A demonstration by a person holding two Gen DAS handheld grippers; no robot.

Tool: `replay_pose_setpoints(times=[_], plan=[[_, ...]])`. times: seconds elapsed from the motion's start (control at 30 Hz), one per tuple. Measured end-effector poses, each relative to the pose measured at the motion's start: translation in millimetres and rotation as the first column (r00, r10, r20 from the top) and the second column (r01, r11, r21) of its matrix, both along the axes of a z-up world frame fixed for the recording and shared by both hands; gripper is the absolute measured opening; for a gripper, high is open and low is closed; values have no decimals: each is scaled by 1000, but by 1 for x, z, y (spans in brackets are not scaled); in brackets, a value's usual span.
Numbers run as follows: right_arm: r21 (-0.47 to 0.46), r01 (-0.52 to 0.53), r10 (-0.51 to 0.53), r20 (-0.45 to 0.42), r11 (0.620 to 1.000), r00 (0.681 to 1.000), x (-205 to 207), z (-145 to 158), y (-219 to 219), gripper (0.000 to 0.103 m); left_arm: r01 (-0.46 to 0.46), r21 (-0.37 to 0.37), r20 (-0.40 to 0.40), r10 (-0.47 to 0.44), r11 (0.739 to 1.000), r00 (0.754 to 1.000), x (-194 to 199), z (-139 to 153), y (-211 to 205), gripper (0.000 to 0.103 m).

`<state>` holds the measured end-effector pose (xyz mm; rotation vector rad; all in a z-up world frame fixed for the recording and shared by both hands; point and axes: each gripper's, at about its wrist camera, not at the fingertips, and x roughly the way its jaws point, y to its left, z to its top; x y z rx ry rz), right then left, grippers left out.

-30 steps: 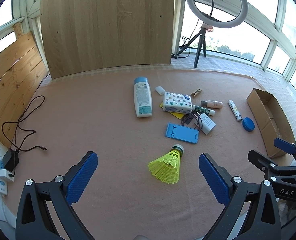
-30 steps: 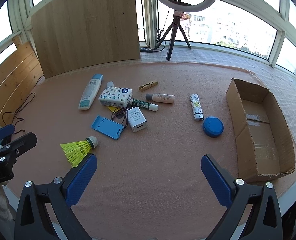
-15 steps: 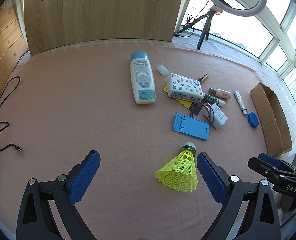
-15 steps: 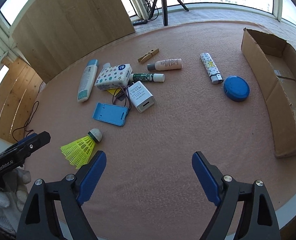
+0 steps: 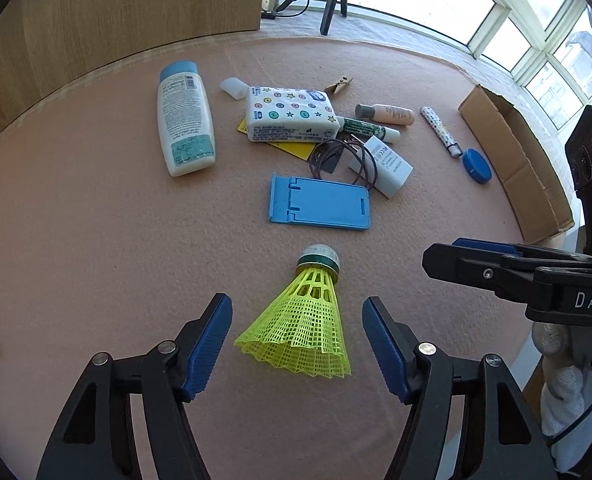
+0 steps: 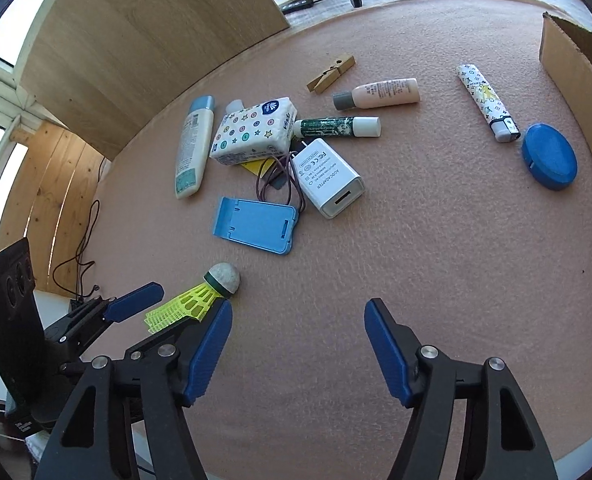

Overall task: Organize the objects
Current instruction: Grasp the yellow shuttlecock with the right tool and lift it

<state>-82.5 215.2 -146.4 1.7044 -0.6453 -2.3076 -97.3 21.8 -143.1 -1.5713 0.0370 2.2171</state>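
Note:
A yellow shuttlecock (image 5: pixel 302 322) lies on the pink mat, cork end pointing away. My left gripper (image 5: pixel 297 318) is open and low, one blue pad on each side of the shuttlecock's skirt, not touching it. In the right wrist view the shuttlecock (image 6: pixel 199 296) lies at lower left beside the left gripper's finger (image 6: pixel 135 306). My right gripper (image 6: pixel 298 320) is open and empty over bare mat. A cardboard box (image 5: pixel 516 156) stands at the right edge of the mat.
Loose items lie in a cluster: blue phone stand (image 5: pixel 320 204), white charger (image 6: pixel 328 178), lotion bottle (image 5: pixel 183 118), tissue pack (image 5: pixel 289 114), green tube (image 6: pixel 336 127), small pink bottle (image 6: pixel 380 92), lighter (image 6: pixel 486 102), blue round case (image 6: pixel 550 156), clothespin (image 6: pixel 332 72). A wooden board stands behind.
My left gripper has moved forward and down until its open pads flank the shuttlecock. My right gripper has also dropped lower and tilted toward the mat.

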Motion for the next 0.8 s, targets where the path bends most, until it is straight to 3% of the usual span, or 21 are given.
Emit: replay_pose_setpoints(times=[0.2, 0.33, 0.8], plan=[[-81, -54, 59, 60, 995, 996, -12, -14, -19, 63, -23, 100, 66, 17, 995, 998, 4, -17, 1, 59], [-125, -86, 99, 97, 988, 990, -16, -25, -31, 55, -32, 120, 76, 23, 992, 997, 9, -23, 3, 59], [-203, -173, 200, 122, 964, 972, -14, -29, -51, 49, -103, 161, 90, 90, 981, 992, 19, -27, -7, 54]])
